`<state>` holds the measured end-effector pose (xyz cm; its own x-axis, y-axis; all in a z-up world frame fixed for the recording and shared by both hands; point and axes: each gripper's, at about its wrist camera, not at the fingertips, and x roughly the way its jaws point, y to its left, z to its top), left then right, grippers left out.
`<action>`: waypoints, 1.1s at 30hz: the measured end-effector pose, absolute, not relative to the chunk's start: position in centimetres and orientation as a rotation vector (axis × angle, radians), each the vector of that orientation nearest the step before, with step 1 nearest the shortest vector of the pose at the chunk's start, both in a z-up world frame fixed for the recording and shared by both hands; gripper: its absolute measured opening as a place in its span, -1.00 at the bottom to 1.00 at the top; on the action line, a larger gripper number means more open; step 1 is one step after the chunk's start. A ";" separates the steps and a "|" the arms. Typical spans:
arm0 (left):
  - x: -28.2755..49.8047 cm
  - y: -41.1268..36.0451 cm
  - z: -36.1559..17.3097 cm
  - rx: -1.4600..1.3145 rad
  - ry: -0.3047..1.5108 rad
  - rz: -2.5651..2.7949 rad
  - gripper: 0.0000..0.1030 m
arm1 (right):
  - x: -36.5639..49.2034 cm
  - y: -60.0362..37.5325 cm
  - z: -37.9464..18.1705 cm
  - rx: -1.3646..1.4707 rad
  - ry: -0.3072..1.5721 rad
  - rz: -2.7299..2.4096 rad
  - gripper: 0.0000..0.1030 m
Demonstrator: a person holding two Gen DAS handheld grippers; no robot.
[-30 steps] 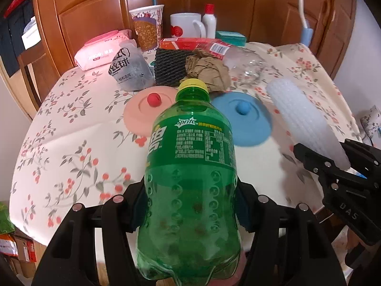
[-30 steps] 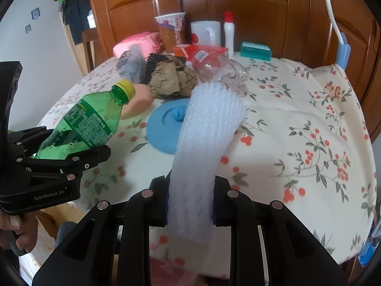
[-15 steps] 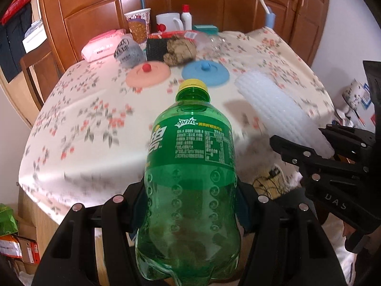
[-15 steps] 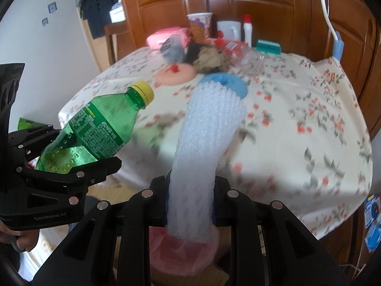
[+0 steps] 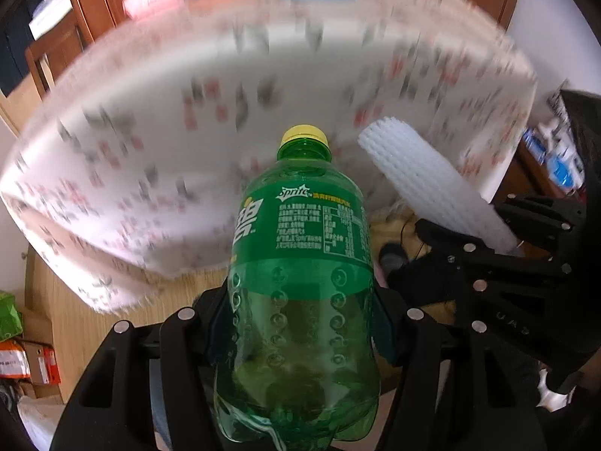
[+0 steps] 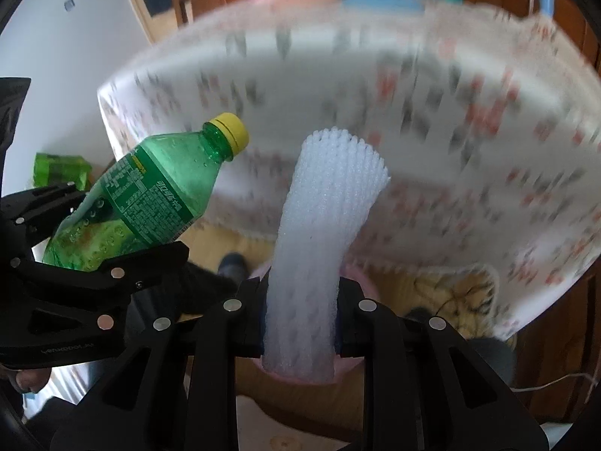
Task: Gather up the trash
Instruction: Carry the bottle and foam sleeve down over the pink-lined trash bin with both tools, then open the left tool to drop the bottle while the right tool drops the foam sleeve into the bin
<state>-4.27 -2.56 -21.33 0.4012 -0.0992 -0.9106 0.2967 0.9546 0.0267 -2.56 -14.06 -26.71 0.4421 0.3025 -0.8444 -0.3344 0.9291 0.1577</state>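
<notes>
Green bottle (image 5: pixel 300 282) is gripped by left gripper (image 5: pixel 300 323), cap at 12 o'clock. White foam net (image 6: pixel 319 248) is clamped by right gripper (image 6: pixel 300 319). Blurred floral tablecloth (image 5: pixel 150 150) is seen at 12 o'clock.

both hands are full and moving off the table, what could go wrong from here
The left gripper clamps the Sprite bottle low on its body, so the capped top could swing or slip. The foam net sleeve in the right gripper is squashed and could slide out. The two grippers are close together and might collide.
</notes>
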 end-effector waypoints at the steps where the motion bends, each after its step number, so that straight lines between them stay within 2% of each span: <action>1: -4.2 -2.5 -22.6 0.201 1.153 -0.249 0.17 | -2.4 -13.9 -28.4 -0.037 1.068 0.396 -0.54; 9: -2.8 -1.5 -34.3 0.208 1.349 -0.238 0.17 | -1.1 -13.0 -38.6 -0.068 1.231 0.413 -0.54; 17: -1.3 -1.9 -43.2 0.241 1.491 -0.244 0.17 | 1.1 -11.8 -47.7 -0.097 1.396 0.440 -0.54; 24: 1.0 -2.5 -49.5 0.256 1.608 -0.229 0.17 | 2.8 -11.0 -54.6 -0.131 1.540 0.446 -0.55; 33: 2.4 -1.5 -53.5 0.241 1.695 -0.198 0.17 | 3.5 -10.4 -59.0 -0.133 1.615 0.443 -0.54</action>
